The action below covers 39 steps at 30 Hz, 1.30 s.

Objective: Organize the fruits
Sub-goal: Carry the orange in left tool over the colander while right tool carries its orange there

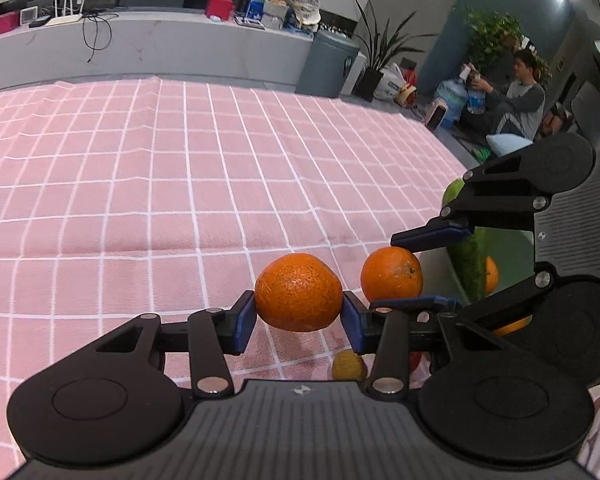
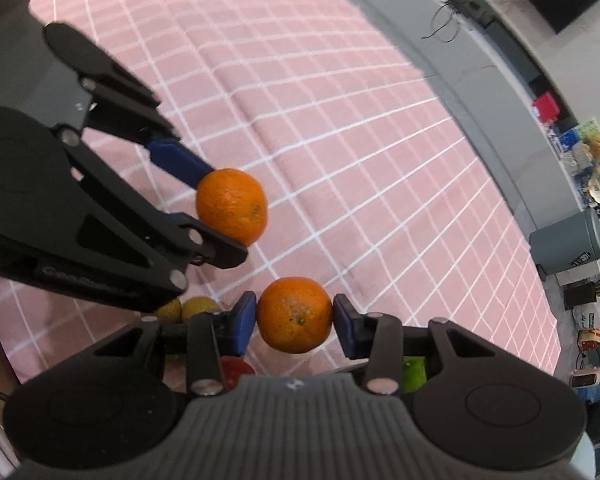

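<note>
My left gripper [image 1: 299, 316] is shut on an orange [image 1: 299, 292] and holds it above the pink checked cloth [image 1: 180, 184]. My right gripper [image 2: 295, 318] is shut on a second orange [image 2: 295, 314], also in the air. Each gripper shows in the other's view: the right gripper [image 1: 416, 270] with its orange [image 1: 392, 274] at the right of the left wrist view, the left gripper [image 2: 220, 224] with its orange [image 2: 232, 206] at the left of the right wrist view. The two oranges hang close together.
Below the grippers lie small yellow fruits [image 2: 198, 308], a red fruit [image 2: 236, 370] and a green fruit [image 2: 414, 372]. A green fruit [image 1: 470, 264] and a pale green container [image 1: 512, 252] sit behind the right gripper. A grey counter [image 1: 140, 48] runs beyond the table. A person [image 1: 520, 96] sits at the far right.
</note>
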{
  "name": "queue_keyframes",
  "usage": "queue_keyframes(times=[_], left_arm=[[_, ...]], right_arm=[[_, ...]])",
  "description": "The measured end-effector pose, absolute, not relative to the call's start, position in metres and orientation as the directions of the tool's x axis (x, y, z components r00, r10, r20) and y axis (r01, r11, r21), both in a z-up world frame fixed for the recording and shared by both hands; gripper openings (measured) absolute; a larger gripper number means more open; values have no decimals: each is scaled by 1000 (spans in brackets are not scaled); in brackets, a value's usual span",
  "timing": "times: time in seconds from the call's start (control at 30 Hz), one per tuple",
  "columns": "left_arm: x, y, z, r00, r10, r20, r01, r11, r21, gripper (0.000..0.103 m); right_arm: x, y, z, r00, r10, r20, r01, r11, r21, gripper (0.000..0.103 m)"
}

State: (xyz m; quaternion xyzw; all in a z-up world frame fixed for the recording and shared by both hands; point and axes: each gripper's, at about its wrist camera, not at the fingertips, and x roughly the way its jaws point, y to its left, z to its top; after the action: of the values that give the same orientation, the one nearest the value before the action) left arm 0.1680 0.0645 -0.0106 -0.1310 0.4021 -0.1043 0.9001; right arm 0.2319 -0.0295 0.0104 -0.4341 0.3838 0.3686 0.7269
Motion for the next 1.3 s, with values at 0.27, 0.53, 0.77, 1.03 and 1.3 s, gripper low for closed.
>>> queue_keyframes(times=[0.27, 0.53, 0.77, 1.03, 1.3], left_arm=[[152, 64, 15, 678, -293, -674, 66, 938, -341, 51], [138, 43, 37, 685, -318, -656, 107, 934, -341, 51], [137, 11, 53, 656, -395, -643, 190, 911, -366, 51], [151, -42, 57, 553, -454, -699, 289, 891, -350, 51], [159, -78, 39, 447, -458, -768, 321, 884, -340, 51]], right_arm=[[214, -49, 45, 463, 272, -844, -840, 439, -319, 38], [187, -85, 68, 476, 299, -827, -820, 491, -294, 38], [170, -134, 76, 482, 261, -836, -793, 535, -291, 38], [184, -194, 72, 433, 211, -877, -731, 651, -204, 38], [197, -214, 47, 374, 209, -903, -720, 679, -141, 38]])
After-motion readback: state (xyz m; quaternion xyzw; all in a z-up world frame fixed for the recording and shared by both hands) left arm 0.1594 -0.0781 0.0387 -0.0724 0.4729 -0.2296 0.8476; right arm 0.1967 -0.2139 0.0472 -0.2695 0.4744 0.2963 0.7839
